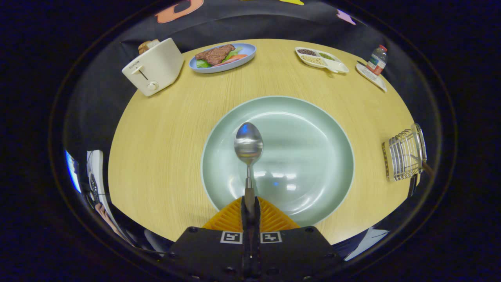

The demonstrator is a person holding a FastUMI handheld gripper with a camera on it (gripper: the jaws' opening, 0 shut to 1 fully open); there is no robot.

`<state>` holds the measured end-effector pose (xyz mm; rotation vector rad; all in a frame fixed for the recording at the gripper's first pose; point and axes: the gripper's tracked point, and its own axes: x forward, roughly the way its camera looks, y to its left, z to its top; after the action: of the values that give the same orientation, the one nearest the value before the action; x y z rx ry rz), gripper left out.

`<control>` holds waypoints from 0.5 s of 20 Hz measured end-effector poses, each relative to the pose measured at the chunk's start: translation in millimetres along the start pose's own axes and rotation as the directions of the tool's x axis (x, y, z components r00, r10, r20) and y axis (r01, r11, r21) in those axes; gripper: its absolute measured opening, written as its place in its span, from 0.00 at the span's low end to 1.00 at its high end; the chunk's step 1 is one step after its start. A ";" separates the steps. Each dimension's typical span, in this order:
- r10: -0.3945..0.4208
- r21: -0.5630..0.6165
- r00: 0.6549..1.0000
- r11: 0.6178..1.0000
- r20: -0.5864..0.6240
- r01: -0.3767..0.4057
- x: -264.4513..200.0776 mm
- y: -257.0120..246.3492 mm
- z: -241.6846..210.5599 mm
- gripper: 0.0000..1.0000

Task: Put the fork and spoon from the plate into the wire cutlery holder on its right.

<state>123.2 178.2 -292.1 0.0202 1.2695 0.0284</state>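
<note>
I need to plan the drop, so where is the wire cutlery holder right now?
In the gripper view, the wire cutlery holder stands on the table's right edge, right of the green plate, apart from it; the gripper grips the spoon.

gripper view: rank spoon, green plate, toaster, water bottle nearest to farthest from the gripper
1. spoon: handle clamped between the fingers of the gripper, bowl out ahead over the plate.
2. green plate: just ahead of the fingers, under the spoon.
3. toaster: beyond the plate, far left of the table.
4. water bottle: far right edge. Its gap to the toaster is close; ranking is tentative.

The claw (249, 205) has ribbed pads, a black screwed mount, two square markers.
</note>
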 end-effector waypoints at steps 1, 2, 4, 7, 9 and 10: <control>-0.004 -0.002 1.000 1.000 0.011 0.004 -5.3 -1.3 1.8 0.02; -0.006 -0.007 1.000 1.000 0.023 0.006 -10.7 -3.1 3.9 0.02; -0.009 -0.015 0.999 1.000 0.045 0.009 -25.4 -14.0 5.7 0.02; 0.005 -0.030 0.997 1.000 0.075 -0.003 -47.9 -28.2 6.8 0.02; 0.010 -0.021 0.995 1.000 0.098 -0.008 -64.8 -44.4 7.9 0.02; 0.012 -0.018 0.994 1.000 0.108 -0.010 -72.3 -52.7 7.7 0.02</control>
<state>109.6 123.2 -222.4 0.0138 1.1609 0.0469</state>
